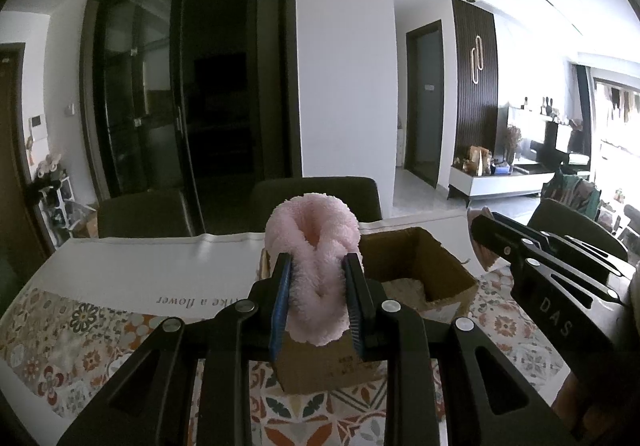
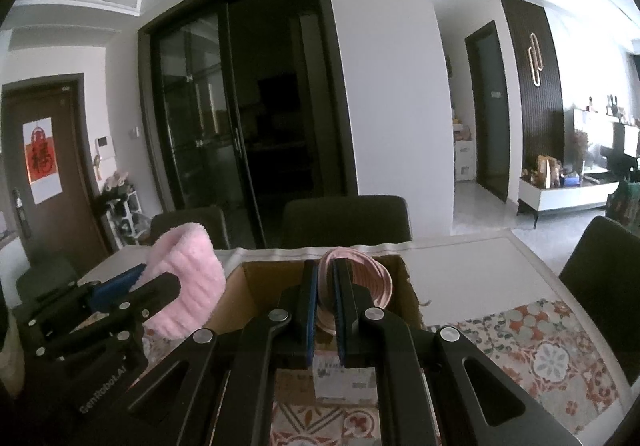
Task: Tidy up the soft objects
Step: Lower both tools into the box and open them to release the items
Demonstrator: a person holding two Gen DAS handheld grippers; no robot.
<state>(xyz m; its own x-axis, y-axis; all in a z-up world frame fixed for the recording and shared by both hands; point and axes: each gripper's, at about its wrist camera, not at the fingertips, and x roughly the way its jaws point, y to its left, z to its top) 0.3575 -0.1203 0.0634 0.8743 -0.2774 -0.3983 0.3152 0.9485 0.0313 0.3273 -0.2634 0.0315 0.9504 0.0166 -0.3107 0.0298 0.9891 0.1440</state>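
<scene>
In the left wrist view we see our left claw (image 1: 316,286) at the lower middle of the frame, clenched on a fluffy pink towel (image 1: 314,262) that bulges up between the blue-lined fingers (image 1: 280,306) and folds over above them. Just behind and to the right of the towel sits an open cardboard box (image 1: 416,266) on the surface (image 1: 132,270), which is white toward the back and covered with a flowered patterned cloth (image 1: 72,338) toward us. At the right edge of that same view our right claw (image 1: 486,236) reaches in from the side. In the right wrist view the right claw (image 2: 326,294) sits at the lower middle, its fingers nearly together and pinching a pale pink coiled band (image 2: 360,274) that loops up and to the right, above the open box (image 2: 264,286). The towel (image 2: 188,278) shows at the left middle of this view, gripped by the left claw (image 2: 132,282) beside the box's left wall. Dark chairs (image 2: 344,217) stand behind the surface, before a dark glass door (image 2: 208,105).
</scene>
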